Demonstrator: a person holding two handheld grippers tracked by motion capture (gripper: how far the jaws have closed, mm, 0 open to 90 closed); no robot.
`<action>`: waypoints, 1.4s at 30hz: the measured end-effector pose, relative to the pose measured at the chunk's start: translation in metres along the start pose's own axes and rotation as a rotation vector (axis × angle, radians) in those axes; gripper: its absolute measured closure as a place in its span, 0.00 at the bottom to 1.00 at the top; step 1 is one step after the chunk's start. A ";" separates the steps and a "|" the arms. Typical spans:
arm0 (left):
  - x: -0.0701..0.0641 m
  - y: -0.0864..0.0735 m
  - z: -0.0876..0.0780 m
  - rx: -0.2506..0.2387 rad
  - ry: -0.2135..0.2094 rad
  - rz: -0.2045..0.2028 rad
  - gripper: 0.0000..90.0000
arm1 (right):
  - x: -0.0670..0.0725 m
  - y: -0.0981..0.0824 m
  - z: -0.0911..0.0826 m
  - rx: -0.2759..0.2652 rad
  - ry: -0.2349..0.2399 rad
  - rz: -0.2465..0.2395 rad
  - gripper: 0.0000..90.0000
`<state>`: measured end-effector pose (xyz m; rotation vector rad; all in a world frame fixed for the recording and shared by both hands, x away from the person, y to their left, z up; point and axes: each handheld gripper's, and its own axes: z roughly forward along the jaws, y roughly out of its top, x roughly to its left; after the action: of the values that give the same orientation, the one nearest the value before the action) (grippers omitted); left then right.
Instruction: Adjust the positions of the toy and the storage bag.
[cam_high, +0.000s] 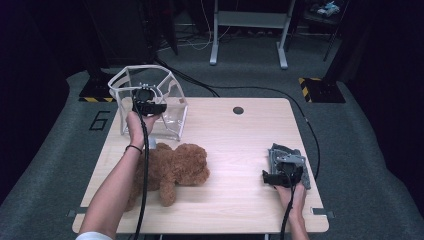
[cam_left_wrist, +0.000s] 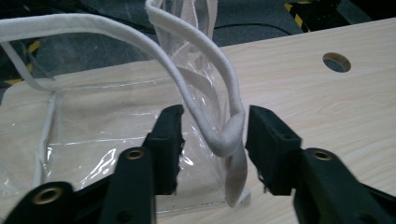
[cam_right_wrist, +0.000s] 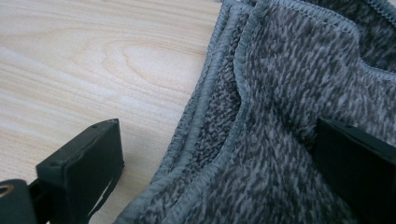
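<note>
Brown plush, a teddy bear (cam_high: 172, 172), lies nearest me on the tabletop (cam_high: 235, 145), partly hidden under my left forearm. To its right my right claw (cam_right_wrist: 215, 154) stands open, one jaw on bare wood, the other on a grey knitted cloth (cam_right_wrist: 289, 112) whose far part runs out of view. Farther off, my left claw (cam_left_wrist: 212, 135) straddles the white trim of a clear plastic bag (cam_left_wrist: 102, 121) at its corner; the pads don't yet press it. I see nothing inside the bag. On the floor beyond, a "6" (cam_high: 100, 120) is marked.
</note>
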<state>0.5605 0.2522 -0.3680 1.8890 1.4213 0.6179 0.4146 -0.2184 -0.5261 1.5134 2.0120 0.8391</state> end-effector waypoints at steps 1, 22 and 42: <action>-0.001 0.000 0.001 -0.010 0.001 0.005 0.73 | 0.000 0.000 0.000 0.000 -0.001 0.000 0.02; -0.015 0.010 0.017 -0.044 -0.131 0.128 0.88 | 0.001 -0.001 0.000 0.001 -0.014 -0.010 0.02; -0.067 0.019 0.029 -0.027 -0.239 0.215 0.88 | 0.001 -0.001 0.000 0.000 -0.012 -0.014 0.03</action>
<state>0.5734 0.1777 -0.3707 2.0340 1.0636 0.4888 0.4137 -0.2179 -0.5273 1.4985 2.0114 0.8224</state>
